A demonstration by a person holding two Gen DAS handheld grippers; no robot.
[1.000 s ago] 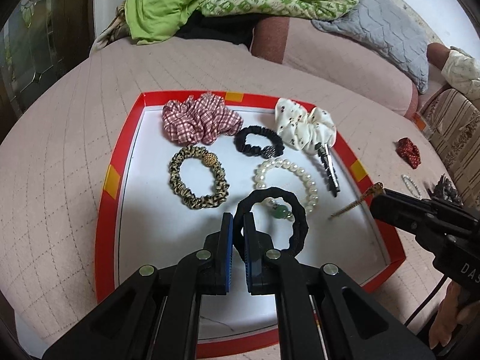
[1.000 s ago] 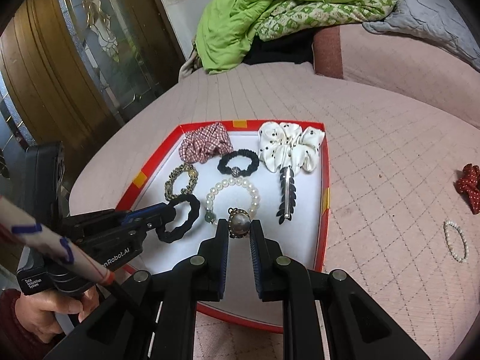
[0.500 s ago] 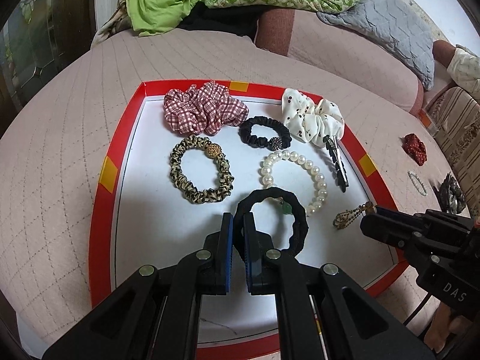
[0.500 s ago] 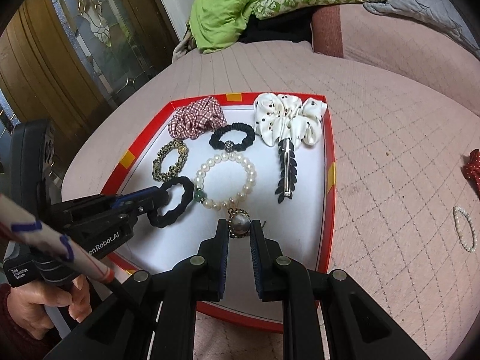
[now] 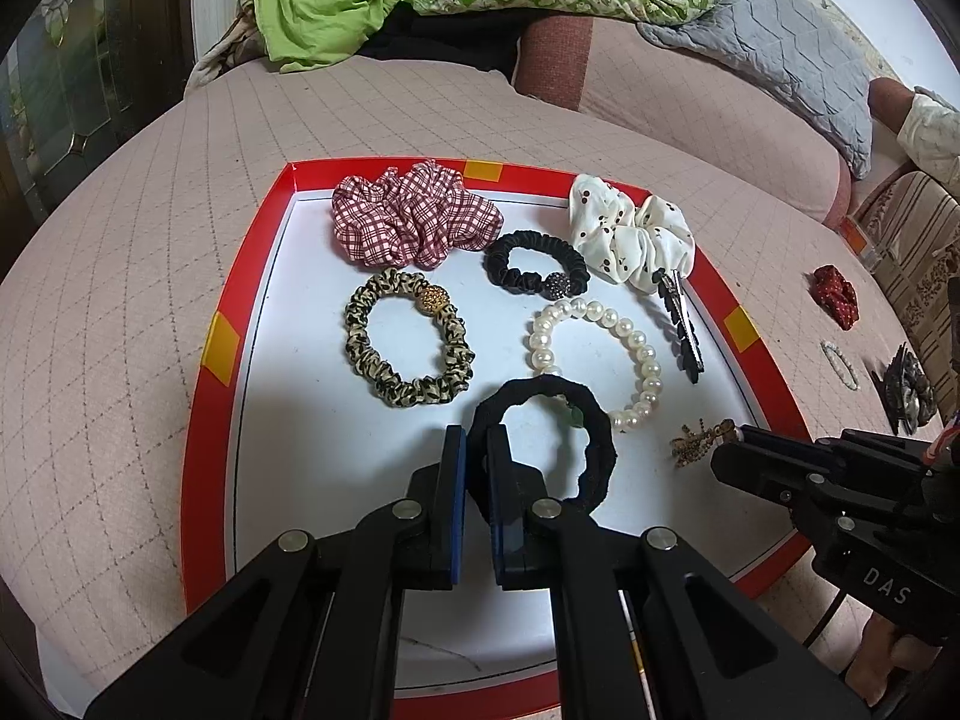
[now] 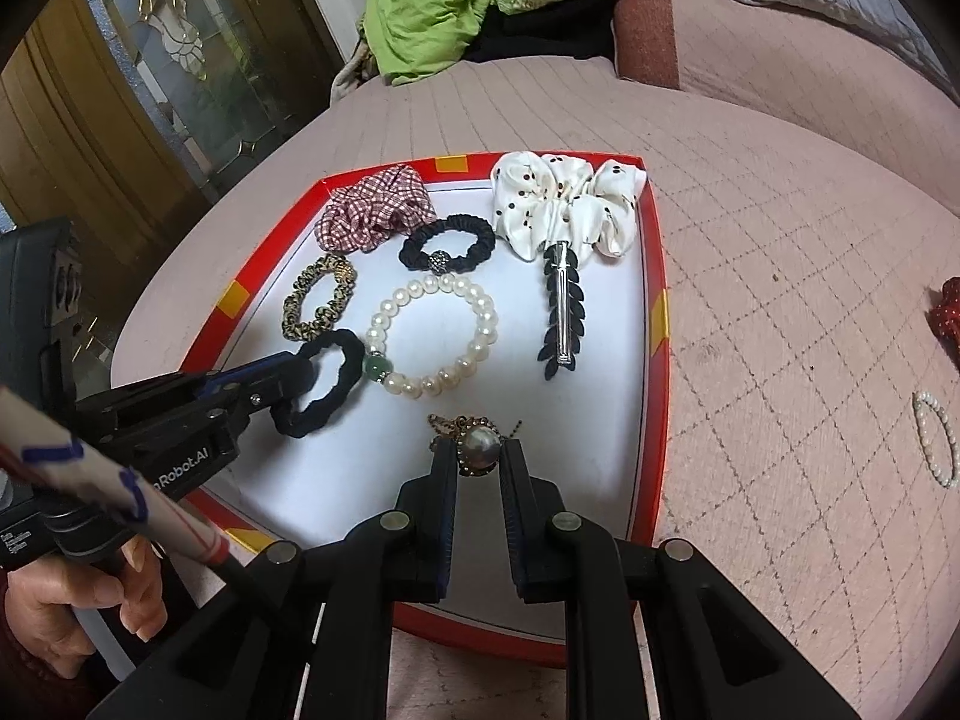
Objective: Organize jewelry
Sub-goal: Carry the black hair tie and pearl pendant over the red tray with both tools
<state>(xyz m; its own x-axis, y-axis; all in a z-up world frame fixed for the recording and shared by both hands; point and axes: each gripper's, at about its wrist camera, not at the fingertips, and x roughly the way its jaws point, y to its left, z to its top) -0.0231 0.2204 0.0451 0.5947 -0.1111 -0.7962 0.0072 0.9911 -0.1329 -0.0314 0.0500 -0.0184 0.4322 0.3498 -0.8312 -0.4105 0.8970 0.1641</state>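
Observation:
A white tray with a red rim (image 5: 222, 348) lies on the pink quilted bed. My left gripper (image 5: 474, 450) is shut on a thick black hair tie (image 5: 594, 426), which hangs low over the tray's front, beside the pearl bracelet (image 5: 600, 354). In the right wrist view my right gripper (image 6: 478, 456) is shut on a pearl brooch with a gold chain (image 6: 478, 447). The brooch is low over the tray's front right part, and its chain seems to touch the white floor. The left gripper (image 6: 288, 375) and the black hair tie (image 6: 336, 396) show at the left of that view.
In the tray lie a plaid scrunchie (image 5: 414, 219), a leopard hair tie (image 5: 408, 342), a black beaded hair tie (image 5: 534, 267), a white dotted scrunchie (image 5: 630, 234) and a black leaf clip (image 6: 561, 312). On the bed to the right lie a red scrunchie (image 5: 835, 294), a small pearl bracelet (image 6: 936, 438) and a dark claw clip (image 5: 906, 387).
My right gripper has come down with the brooch, from above the tray's right side to just over its floor. The left gripper has held still with the black hair tie.

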